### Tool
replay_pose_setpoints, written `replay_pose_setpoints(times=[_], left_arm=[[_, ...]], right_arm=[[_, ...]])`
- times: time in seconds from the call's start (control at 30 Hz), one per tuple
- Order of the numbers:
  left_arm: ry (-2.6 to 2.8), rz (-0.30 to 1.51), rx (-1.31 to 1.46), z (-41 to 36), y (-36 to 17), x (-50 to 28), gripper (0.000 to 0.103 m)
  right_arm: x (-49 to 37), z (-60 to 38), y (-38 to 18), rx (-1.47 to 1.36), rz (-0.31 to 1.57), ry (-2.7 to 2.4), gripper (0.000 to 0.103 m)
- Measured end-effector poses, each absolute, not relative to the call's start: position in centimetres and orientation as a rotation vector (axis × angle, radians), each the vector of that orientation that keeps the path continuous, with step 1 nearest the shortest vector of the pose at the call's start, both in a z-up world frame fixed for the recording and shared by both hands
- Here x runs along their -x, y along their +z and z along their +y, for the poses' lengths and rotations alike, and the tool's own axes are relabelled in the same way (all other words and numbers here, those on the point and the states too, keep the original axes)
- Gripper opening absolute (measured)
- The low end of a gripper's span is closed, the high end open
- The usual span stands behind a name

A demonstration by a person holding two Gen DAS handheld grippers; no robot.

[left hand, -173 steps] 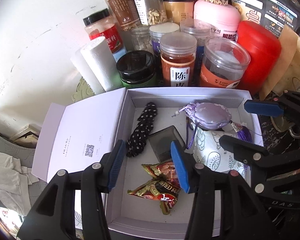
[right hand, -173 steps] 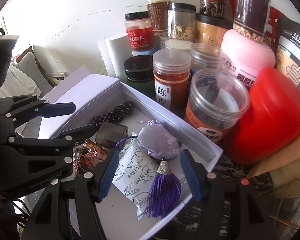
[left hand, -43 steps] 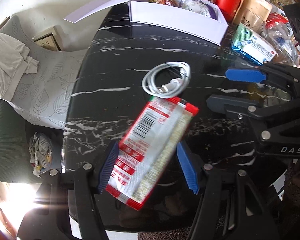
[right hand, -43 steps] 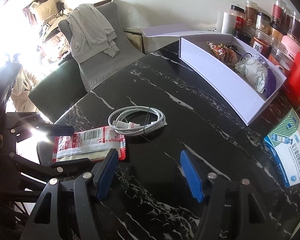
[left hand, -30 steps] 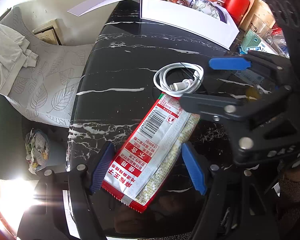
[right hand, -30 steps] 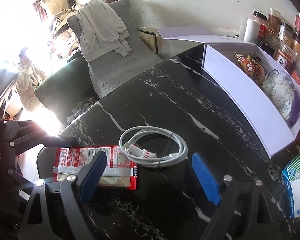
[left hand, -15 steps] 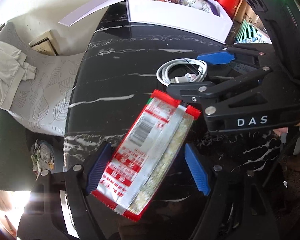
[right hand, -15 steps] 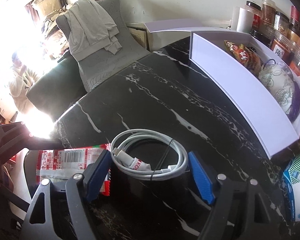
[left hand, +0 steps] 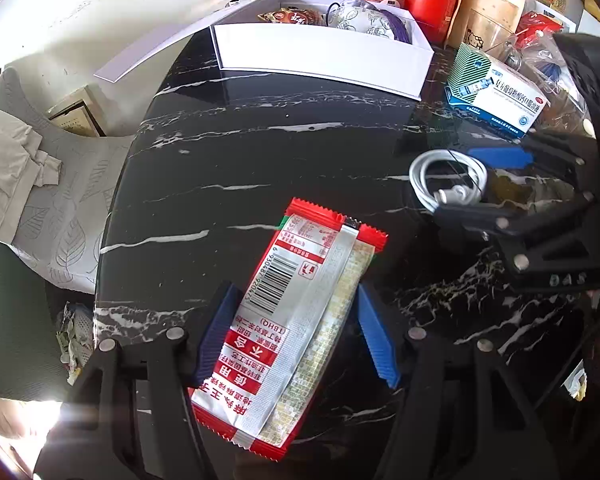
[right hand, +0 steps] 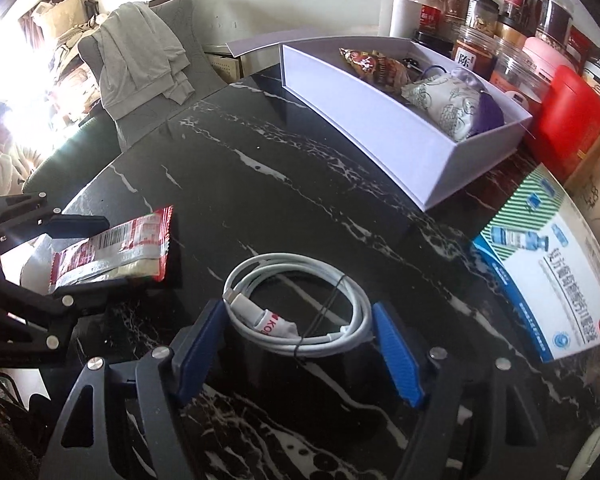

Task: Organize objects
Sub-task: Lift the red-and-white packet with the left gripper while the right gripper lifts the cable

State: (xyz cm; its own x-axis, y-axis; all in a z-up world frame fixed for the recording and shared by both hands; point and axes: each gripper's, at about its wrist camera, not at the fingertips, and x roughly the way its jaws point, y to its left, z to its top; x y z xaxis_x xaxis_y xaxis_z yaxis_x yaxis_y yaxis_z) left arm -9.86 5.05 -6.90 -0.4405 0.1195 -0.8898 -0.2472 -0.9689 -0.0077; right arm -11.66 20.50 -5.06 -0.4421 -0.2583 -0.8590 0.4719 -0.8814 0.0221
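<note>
The left gripper (left hand: 296, 338) straddles the red snack packet (left hand: 296, 320), which lies flat near the tabletop's (left hand: 260, 152) near edge, and its jaws are closing with the packet between them, the pads not yet pressing. Just beside it, the right gripper (right hand: 300, 356) brackets the coiled white cable (right hand: 300, 304), jaws closing too, cable loose between them. The white box (right hand: 400, 136) waits at the far edge, already holding snacks and a pouch.
</note>
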Motion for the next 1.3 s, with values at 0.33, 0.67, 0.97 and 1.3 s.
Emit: replay_pose_setpoints(times=[0.33,0.67,0.97,1.3], left_arm=[[2.532,0.108,1.544,6.6,-6.8,11.3,0.059],[2.566,0.131,1.492,6.8,-7.2,11.7,0.071],[2.567,0.146,1.440,7.2,-7.0,11.4,0.054],[2.521,0.080,1.459,7.1,-6.5,11.0,0.051]], right_arm=[[9.4,23.0,-5.0,-1.344,0.283,-2.354,0.075],[8.4,23.1,-5.3,-1.304,0.326,-2.380,0.078],[8.7,22.6,-5.5,-1.287,0.315,-2.378,0.075],[8.6,23.0,-5.3,-1.284,0.269,-2.369,0.074]])
